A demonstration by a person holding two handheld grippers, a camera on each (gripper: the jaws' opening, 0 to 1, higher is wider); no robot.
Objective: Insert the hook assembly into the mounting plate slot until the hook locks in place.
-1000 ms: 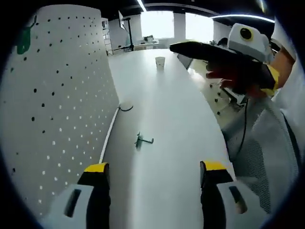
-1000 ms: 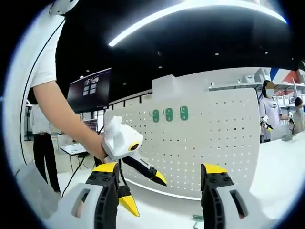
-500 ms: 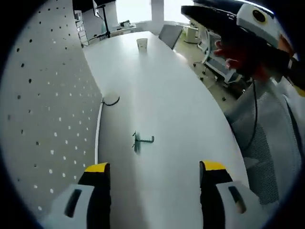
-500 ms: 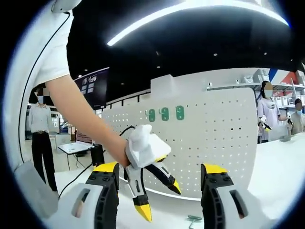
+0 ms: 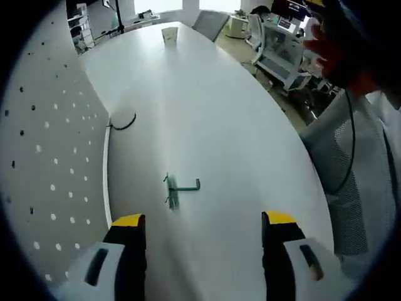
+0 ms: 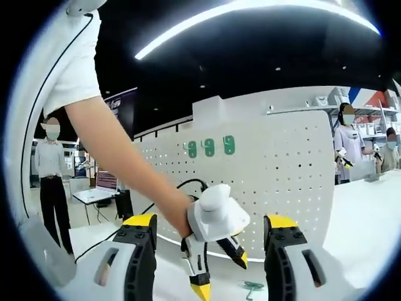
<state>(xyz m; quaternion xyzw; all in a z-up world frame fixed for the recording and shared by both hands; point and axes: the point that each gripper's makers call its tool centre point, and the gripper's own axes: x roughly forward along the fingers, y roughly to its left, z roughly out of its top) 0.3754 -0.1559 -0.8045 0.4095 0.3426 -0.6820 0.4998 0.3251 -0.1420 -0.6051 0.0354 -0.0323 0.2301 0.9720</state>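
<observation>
Left gripper [image 5: 202, 229]: jaws spread wide, nothing between them, pointing down at the white table [image 5: 250, 144]. The hook assembly [image 5: 178, 187] lies flat on that table at about 12 o'clock from my jaw gap, a touch toward 11, near but not yet between the tips. Its flat back piece runs roughly 12-to-6 in this view; the hook arm sticks out toward 3 o'clock and turns up at the end. So the long arm lies crosswise to my jaw line (handy, I judge, since closing across the back piece would leave the arm free).

The pegboard [image 5: 44, 163], which I take for the mounting plate, stands along the table edge at 9 o'clock, well apart from the hook.

Right gripper [image 6: 203, 233]: also wide open and holding nothing, aimed level at the pegboard face [image 6: 276, 169]. In the right gripper view the left gripper [image 6: 216, 276] hangs low in front, tips down, and the hook assembly [image 6: 251, 287] sits on the table just to its 3 o'clock side. Three green tags [image 6: 210, 147] sit high on the board.

The left gripper is plainly the nearer one; the right is raised well off the table. My read: pickup not yet begun, the next move being a short drop forward onto the hook.
</observation>
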